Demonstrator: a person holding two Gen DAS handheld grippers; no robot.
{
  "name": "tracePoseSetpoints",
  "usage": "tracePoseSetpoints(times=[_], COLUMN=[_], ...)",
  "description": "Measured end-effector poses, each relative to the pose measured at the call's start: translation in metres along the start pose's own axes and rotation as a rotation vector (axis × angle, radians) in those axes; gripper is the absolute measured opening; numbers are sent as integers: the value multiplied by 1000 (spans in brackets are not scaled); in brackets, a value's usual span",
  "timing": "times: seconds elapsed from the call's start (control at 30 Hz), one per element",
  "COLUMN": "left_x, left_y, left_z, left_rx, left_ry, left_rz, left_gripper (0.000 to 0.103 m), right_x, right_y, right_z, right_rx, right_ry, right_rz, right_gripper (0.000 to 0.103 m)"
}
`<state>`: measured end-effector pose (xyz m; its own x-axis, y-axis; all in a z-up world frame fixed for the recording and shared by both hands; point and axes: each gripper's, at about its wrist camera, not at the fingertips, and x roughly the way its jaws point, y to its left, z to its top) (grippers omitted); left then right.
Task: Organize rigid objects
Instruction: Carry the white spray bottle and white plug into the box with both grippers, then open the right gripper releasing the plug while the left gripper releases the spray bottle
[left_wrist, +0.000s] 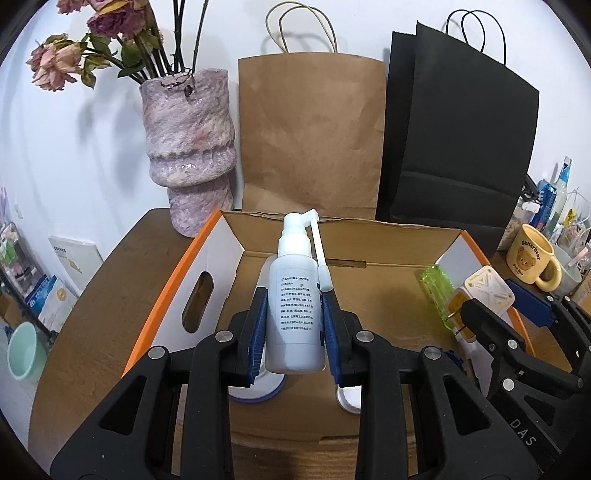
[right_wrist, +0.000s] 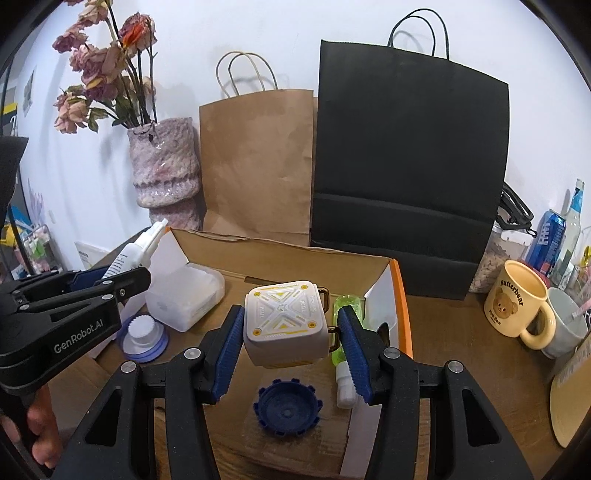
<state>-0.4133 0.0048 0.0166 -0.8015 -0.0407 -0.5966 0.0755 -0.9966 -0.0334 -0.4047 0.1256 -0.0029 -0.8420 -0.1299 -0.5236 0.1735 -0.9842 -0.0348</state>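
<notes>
My left gripper (left_wrist: 294, 328) is shut on a white spray bottle (left_wrist: 294, 306) with a long nozzle, held above the open cardboard box (left_wrist: 343, 240). My right gripper (right_wrist: 291, 343) is shut on a white square case (right_wrist: 286, 323) with yellow marks, held over the box's right side (right_wrist: 400, 295). In the box lie a green spray bottle (right_wrist: 345, 321), a blue toothed cap (right_wrist: 286, 408), a translucent plastic box (right_wrist: 184, 295) and a round blue-rimmed lid (right_wrist: 142, 338). The left gripper with its bottle (right_wrist: 129, 254) shows at the left of the right wrist view.
A pink vase (left_wrist: 190, 147) with dried roses stands behind the box at left. A brown paper bag (left_wrist: 310, 136) and a black bag (left_wrist: 458, 147) lean on the wall. A yellow bear mug (right_wrist: 517, 304), a grey cup and cans stand at right.
</notes>
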Motion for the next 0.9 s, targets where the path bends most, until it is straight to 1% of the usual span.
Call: tracePoseSetpoints(times=[0.17,0.4,0.5,0.57,0.6,0.63,0.67,0.7,0.73,0.8,0.9], left_x=[6,14,16,15,14,12,10,7,5,1,0], left_y=[1,8,10,11,11,12,14,16,17,20,23], left_z=[1,-1,-1,-2,-1,-1,-1,0,0,2,4], left_rx=[12,2,1,5,7,5,2,-1,-2,-12,-20], left_ry=[-3,12,23,14,8,-1,-12,-34,-43,-62,-67], left_rz=[13,21,19,26,32,37,41,47,50,56,65], left_gripper=[24,24,24,26,36,56,66,80,90,103,103], right_x=[8,10,12,15,17,16,15,13,10,6,4], right_y=[0,0,1,1,0,1,0,-1,-1,-2,-2], right_z=[-2,-5,-6,-7,-8,-8,-8,-8,-7,-5,-5], right_rx=[-18,-36,-39,-45,-48,-50,-51,-49,-45,-39,-38], right_ry=[11,18,35,54,62,57,53,44,33,16,8], right_rz=[-7,-17,-14,-18,-24,-38,-45,-48,-45,-48,-46], right_gripper=[56,56,57,57,59,63,76,91,93,93,93])
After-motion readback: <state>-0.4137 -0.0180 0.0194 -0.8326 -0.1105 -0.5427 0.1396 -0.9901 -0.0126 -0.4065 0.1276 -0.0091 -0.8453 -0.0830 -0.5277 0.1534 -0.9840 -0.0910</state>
